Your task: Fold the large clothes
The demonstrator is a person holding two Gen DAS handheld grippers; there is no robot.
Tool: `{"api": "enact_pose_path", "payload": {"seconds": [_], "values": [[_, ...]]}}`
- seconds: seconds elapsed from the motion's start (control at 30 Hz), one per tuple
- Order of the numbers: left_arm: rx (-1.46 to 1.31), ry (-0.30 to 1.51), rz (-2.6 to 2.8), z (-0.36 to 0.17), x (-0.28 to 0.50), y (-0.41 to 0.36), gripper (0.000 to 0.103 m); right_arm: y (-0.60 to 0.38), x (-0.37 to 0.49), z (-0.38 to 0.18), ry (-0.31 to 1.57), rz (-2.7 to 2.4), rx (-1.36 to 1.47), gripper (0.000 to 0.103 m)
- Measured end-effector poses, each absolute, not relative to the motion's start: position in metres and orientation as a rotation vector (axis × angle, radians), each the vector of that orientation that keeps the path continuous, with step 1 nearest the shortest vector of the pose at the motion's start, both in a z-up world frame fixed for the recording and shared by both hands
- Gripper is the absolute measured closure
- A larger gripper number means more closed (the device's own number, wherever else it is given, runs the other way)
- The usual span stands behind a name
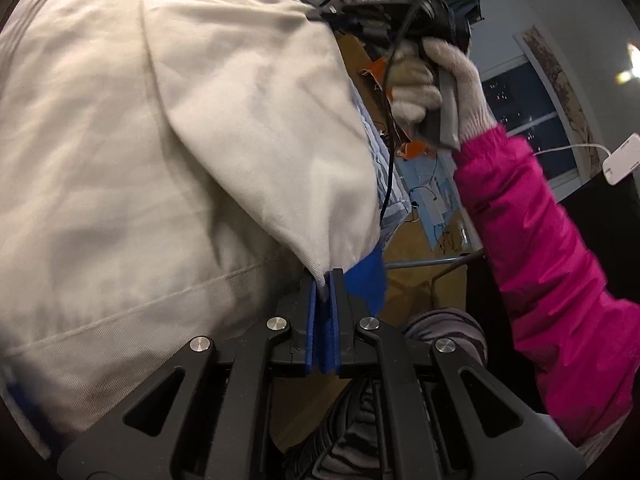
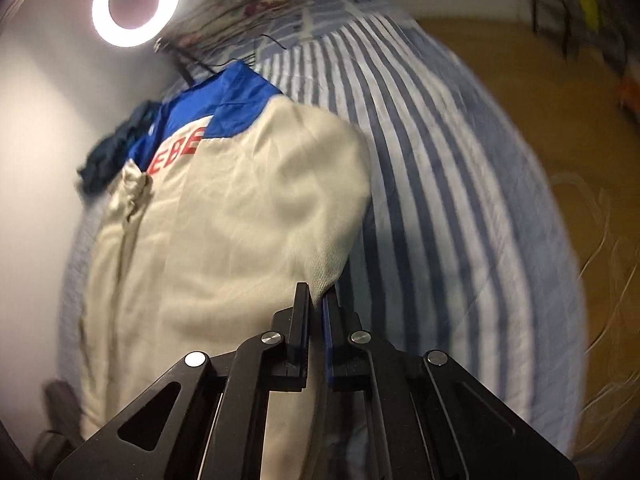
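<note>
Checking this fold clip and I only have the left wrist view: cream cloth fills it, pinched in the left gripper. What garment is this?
Observer: A cream jacket with blue shoulders and red lettering near the collar.
Operator: What is it lying on?
Observer: A bed with a blue and white striped sheet; the right side of the bed is bare.
Operator: I see the right gripper's body from the side, not its tips. Is it holding anything?
Observer: Yes, the right gripper is closed on a corner of the cream cloth, lifted off the sheet.
Operator: Anything else on the bed?
Observer: A dark crumpled garment sits beyond the jacket's collar, by the wall.
</note>
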State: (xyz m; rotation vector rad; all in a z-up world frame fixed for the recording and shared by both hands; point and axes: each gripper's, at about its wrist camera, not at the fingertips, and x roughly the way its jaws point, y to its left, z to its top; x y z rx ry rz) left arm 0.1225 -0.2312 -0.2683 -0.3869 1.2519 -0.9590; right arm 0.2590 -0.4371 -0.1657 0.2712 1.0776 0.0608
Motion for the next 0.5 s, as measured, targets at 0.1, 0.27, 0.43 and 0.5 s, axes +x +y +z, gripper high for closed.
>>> {"api": "enact_pose_path", "payload": {"seconds": [0.1, 0.27, 0.43, 0.5], "values": [[-0.368, 1.296, -0.954, -0.283, 0.125, -0.250, 0.099, -0.439, 0.277, -0.175, 1.095, 0.037, 0.222, 0.099], [-0.297, 1.282, -0.977, -0.281, 0.115, -0.257, 0.099, -0.446, 0.271, -0.198, 1.169, 0.041, 0.274, 0.092], [-0.291, 1.278, -0.968, -0.276, 0.114, -0.250, 0.099, -0.478, 0.221, -0.177, 1.125, 0.086, 0.403, 0.089], [-0.271, 1.263, -0.957, -0.271, 0.110, -0.244, 0.099, -0.481, 0.196, -0.170, 1.110, 0.110, 0.431, 0.075]]}}
